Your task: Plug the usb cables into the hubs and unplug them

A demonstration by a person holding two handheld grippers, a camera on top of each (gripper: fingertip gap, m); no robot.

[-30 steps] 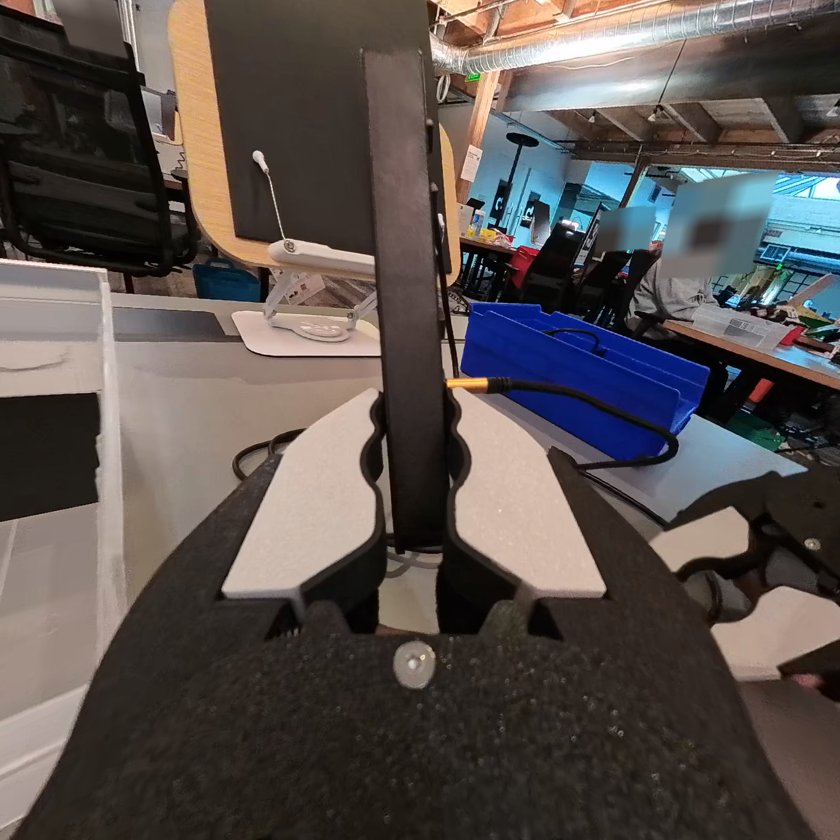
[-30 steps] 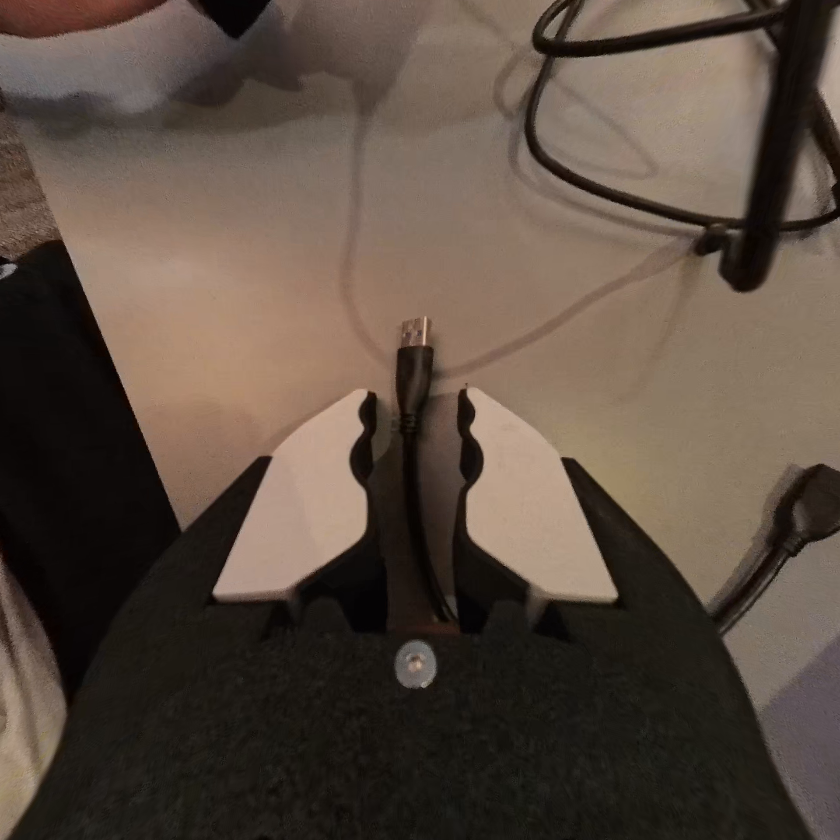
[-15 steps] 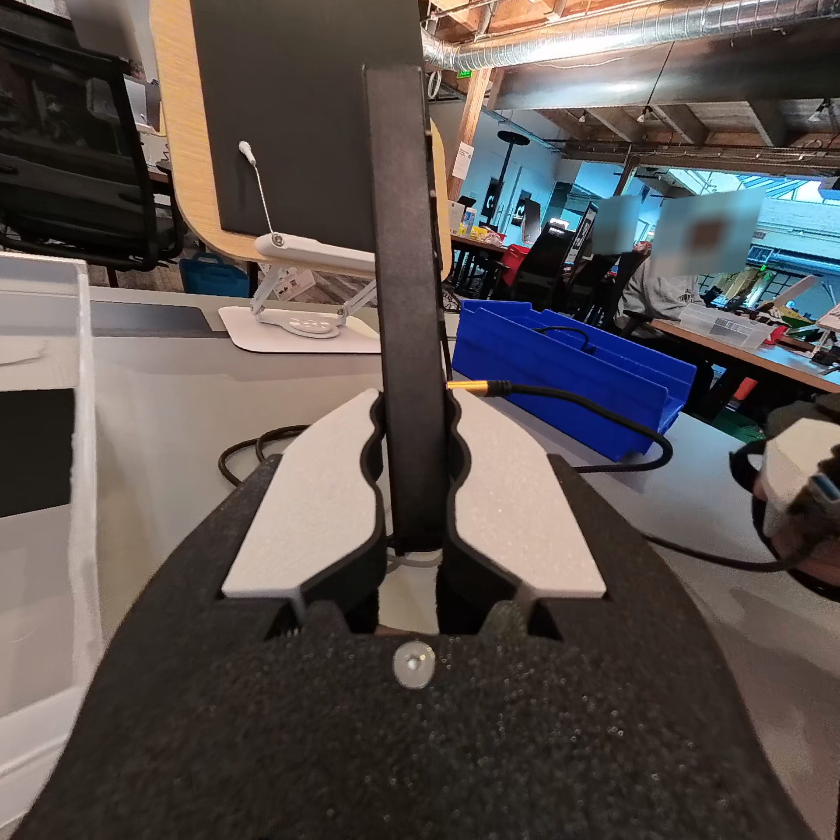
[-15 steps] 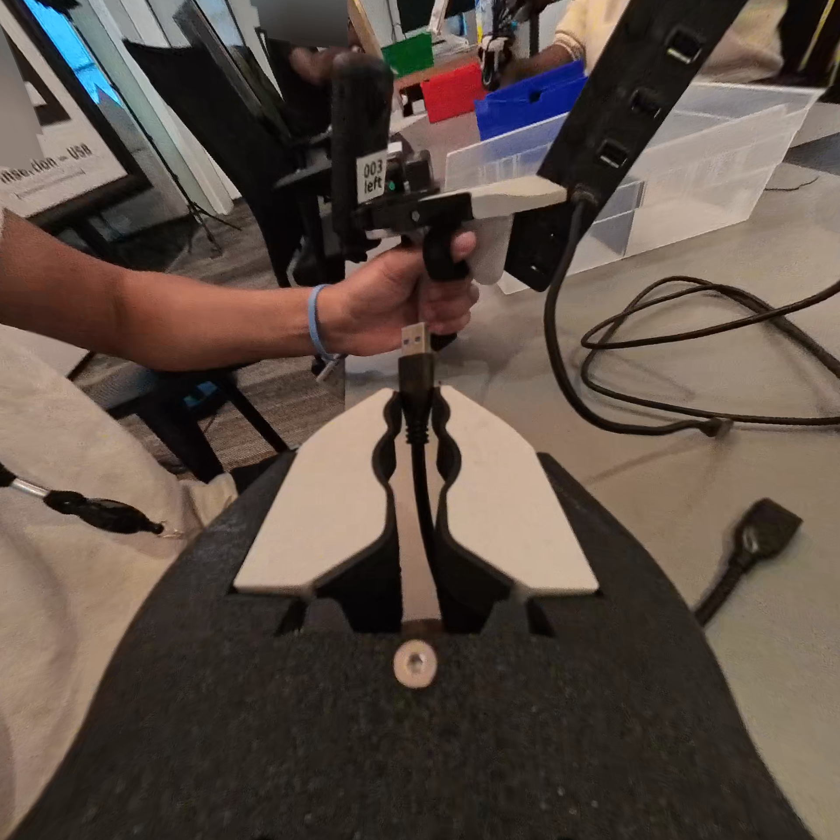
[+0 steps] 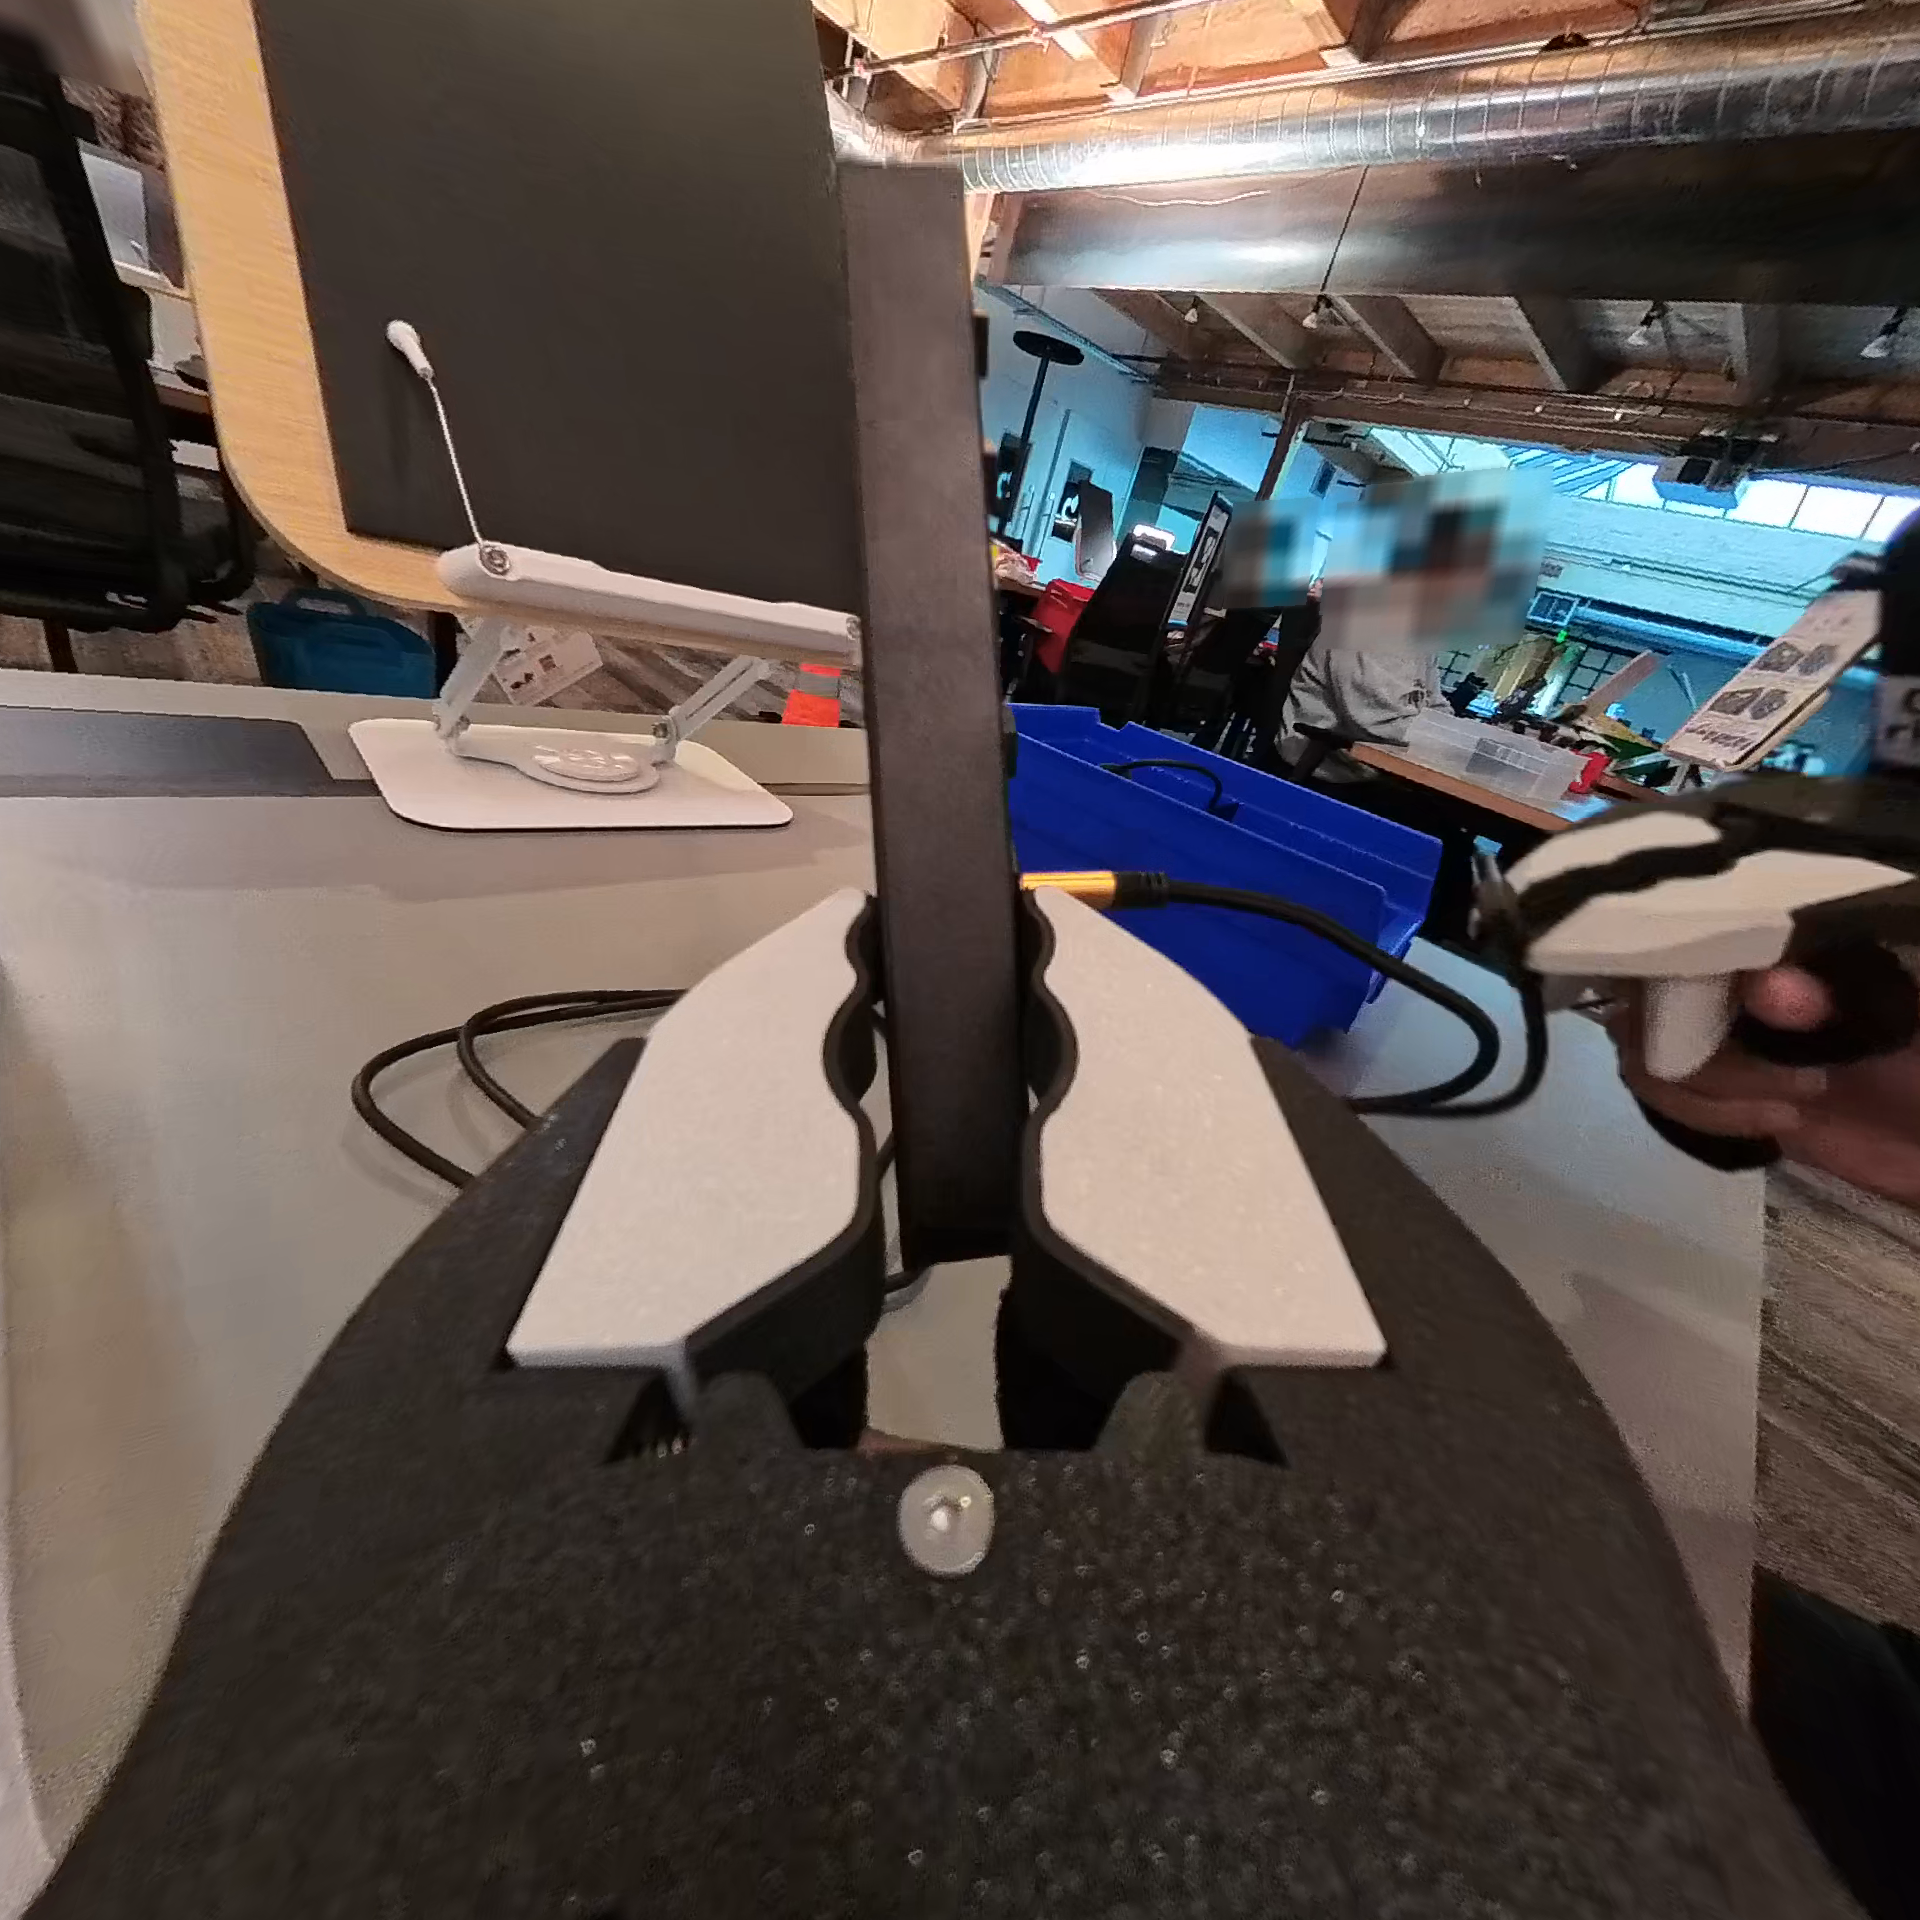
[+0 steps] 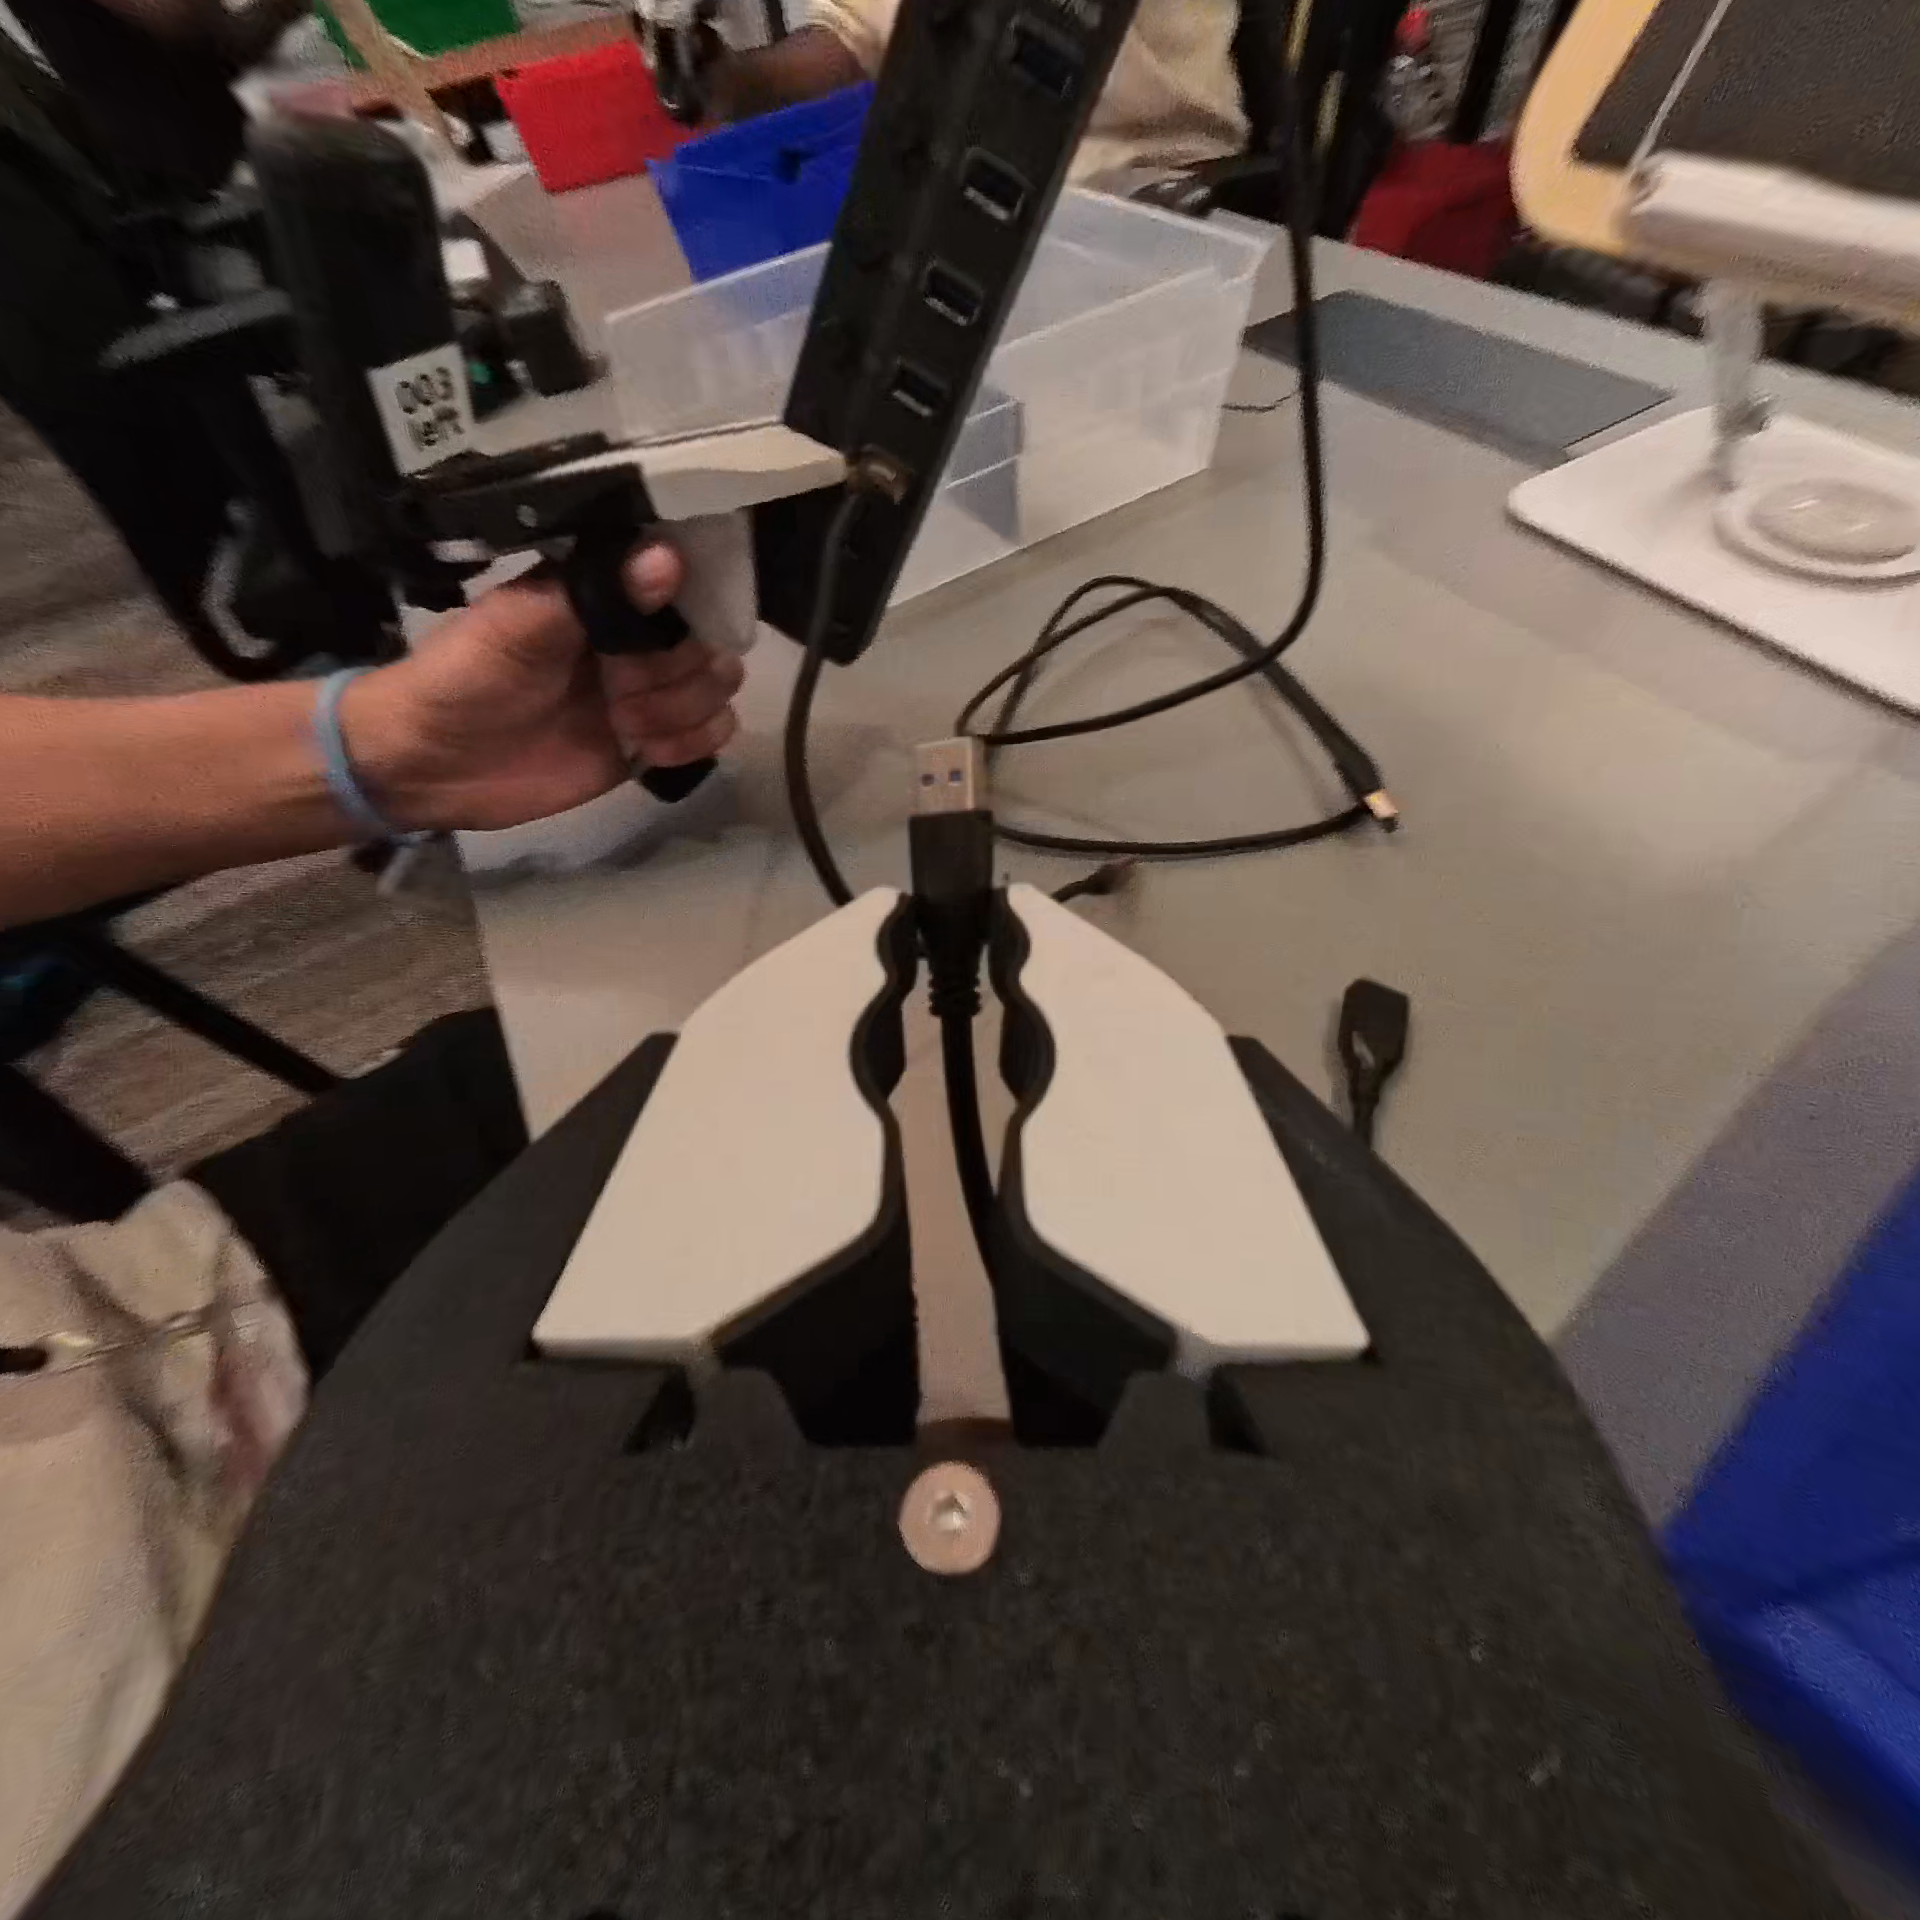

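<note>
My left gripper is shut on a long black USB hub and holds it upright above the table. A black cable with a gold plug sits in the hub's right side. In the right wrist view the hub shows a row of empty ports, with the left gripper clamped near its lower end. My right gripper is shut on a black USB cable; its silver plug points forward, apart from the hub. The right gripper also shows at the right edge of the left wrist view.
A blue bin and a white stand with a wood-edged board sit on the grey table. A clear plastic bin stands behind the hub. Loose black cables and another black connector lie on the table.
My right gripper rose from pointing down at the table and turned toward the hub with the plug held. The left gripper kept the hub upright and shifted slightly.
</note>
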